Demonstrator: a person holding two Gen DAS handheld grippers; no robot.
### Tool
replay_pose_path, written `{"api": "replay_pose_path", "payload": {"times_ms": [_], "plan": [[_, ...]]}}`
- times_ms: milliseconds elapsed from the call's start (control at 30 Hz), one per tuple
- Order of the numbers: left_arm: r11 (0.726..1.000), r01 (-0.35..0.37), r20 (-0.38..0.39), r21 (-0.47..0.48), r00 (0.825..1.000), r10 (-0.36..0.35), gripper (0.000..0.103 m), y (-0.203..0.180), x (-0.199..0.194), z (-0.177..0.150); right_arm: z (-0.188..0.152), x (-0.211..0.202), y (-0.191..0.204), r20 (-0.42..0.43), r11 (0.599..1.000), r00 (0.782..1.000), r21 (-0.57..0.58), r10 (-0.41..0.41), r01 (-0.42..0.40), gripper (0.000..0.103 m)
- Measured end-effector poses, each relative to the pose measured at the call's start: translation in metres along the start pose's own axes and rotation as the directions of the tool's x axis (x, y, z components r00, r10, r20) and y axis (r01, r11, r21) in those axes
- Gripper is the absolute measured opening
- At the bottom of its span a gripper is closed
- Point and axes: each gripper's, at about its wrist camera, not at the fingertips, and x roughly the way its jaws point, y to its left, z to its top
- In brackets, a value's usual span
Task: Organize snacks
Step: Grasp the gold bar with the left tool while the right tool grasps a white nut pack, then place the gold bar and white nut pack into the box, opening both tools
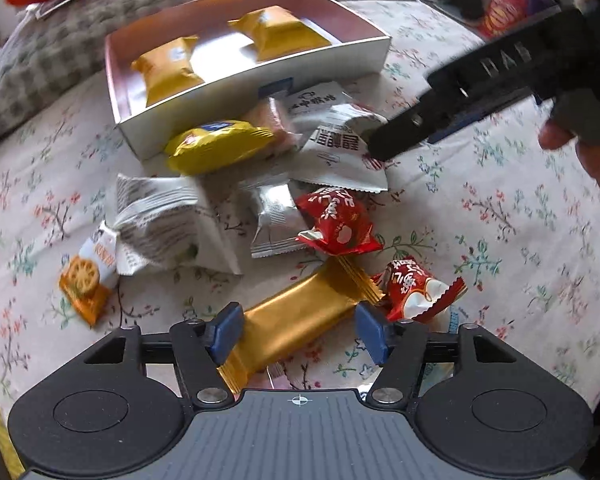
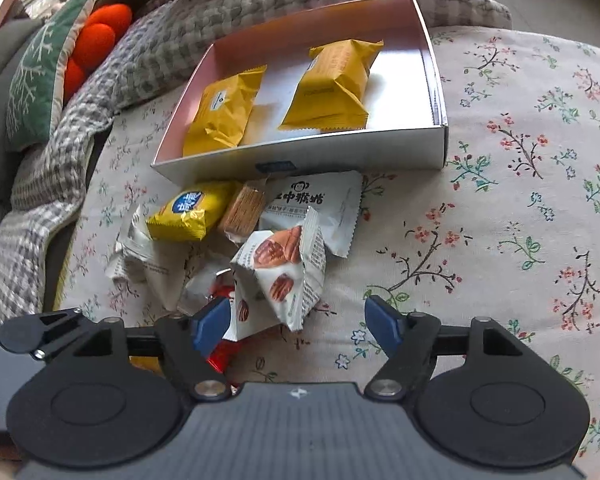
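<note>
Floral bedding point(image 2: 520, 208) is serving as the worktop, where a white box point(image 2: 340, 156) is already holding two yellow packets while the snack pile point(image 1: 260, 200) is waiting loose beside it. Left gripper point(image 1: 296, 332) is hovering spread wide around a gold bar point(image 1: 296, 320), gripping nothing; right gripper point(image 2: 296, 320) is hanging open, empty, over a pecan packet point(image 2: 288, 272).

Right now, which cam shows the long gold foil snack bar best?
Left wrist. The long gold foil snack bar lies in full view between the open blue pads of the left gripper, both crimped ends visible. The right wrist view shows none of it that I can identify; its own gripper body covers that part of the pile.
</note>
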Motion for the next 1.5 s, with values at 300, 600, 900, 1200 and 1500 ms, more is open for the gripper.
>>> {"api": "replay_pose_path", "payload": {"times_ms": [300,600,900,1200,1500], "plan": [[0.996,-0.086,-0.042,0.025,0.995,0.087,0.065,0.008,0.007,-0.006,0.002,0.013,0.005,-0.013,0.999,0.999,0.021,0.042,-0.041,0.075],[0.998,-0.063,0.001,0.020,0.998,0.063,0.051,0.001,0.007,-0.003,0.004,0.019,0.008,0.012,0.999,0.999,0.015,0.036,-0.037,0.077],[0.998,-0.061,0.008,0.007,0.998,0.061,0.024,-0.006,0.005,-0.001,0.004,0.020,0.013,0.023,1.000,0.999,-0.018,0.025,-0.025,0.057],[0.999,-0.028,0.016,-0.042,0.999,0.028,0.011,-0.004,-0.003,0.000,0.005,0.017,0.011,0.029,0.999,0.999,-0.006,0.035,-0.035,0.044],[0.996,0.011,0.027,-0.092,1.000,-0.008,0.008,0.000,-0.013,-0.002,0.005,0.007,0.006,0.049,0.999,0.998,0.012,0.036,-0.037,0.043]]}}
